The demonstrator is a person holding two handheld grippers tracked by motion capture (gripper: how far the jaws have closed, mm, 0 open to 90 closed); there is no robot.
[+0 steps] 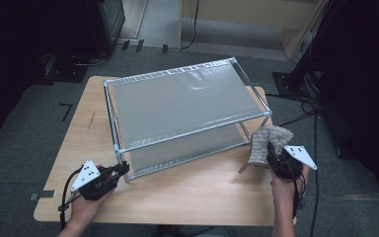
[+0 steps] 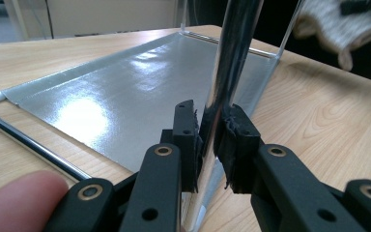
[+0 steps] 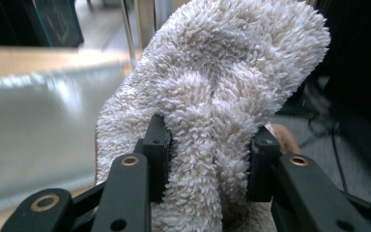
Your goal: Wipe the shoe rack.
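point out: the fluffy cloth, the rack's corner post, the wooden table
fluffy cloth (image 3: 222, 82), right gripper view, bunched pile above the jaws.
rack's corner post (image 2: 232, 58), left gripper view, shiny shaft above the jaws.
wooden table (image 1: 197, 195), high view, bare top in front of the rack.

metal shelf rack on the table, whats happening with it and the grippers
A person holds a gripper in each hand at a wooden table. The left gripper has its jaws closed on the near corner post of a two-tier metal shelf rack, seemingly steadying it. The right gripper is clamped on a fluffy beige cloth, held up off the table beside the rack's right end. The cloth isn't touching the shelves; it looks like a wipe-down may follow.
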